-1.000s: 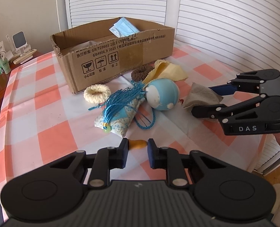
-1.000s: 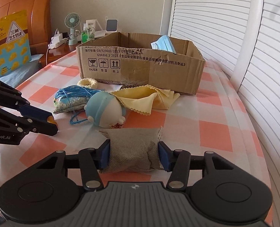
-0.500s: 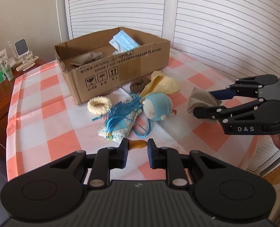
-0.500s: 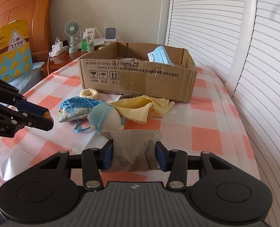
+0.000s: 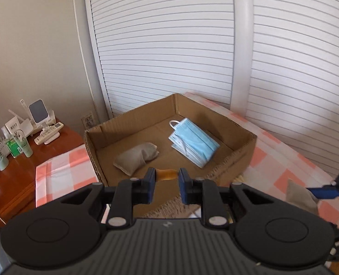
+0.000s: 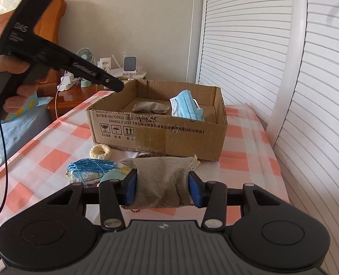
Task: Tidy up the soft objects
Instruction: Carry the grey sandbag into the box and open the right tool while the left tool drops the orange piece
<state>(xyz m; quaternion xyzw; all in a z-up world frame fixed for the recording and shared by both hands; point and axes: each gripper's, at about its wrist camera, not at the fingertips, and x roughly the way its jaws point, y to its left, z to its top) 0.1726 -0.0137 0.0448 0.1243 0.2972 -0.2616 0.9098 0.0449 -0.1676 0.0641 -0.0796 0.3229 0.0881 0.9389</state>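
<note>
Cardboard box (image 5: 238,154) fills the centre of the left wrist view, on a checked tablecloth (image 6: 61,142); inside it already lie a grey pouch (image 5: 136,157) at left and a stack of blue face masks (image 5: 193,142) at right. Left gripper (image 5: 167,178) hangs over the near box wall at lower centre. Its jaws have just been opening, and a small amber piece (image 5: 167,174) is between them, seemingly no longer squeezed, though contact at the pads cannot be told for sure. Judged step: dropping that piece into the box.

Right gripper (image 6: 162,186), lower centre of its view, pinches a second grey pouch (image 6: 162,178) lifted in front of the box. Still on the cloth at lower left: blue tassel bundle (image 6: 91,166) and cream hair tie (image 6: 100,151).

Next likely: left jaws spread fully, pull clear; right carries its pouch over the rim without brushing the left tool.
</note>
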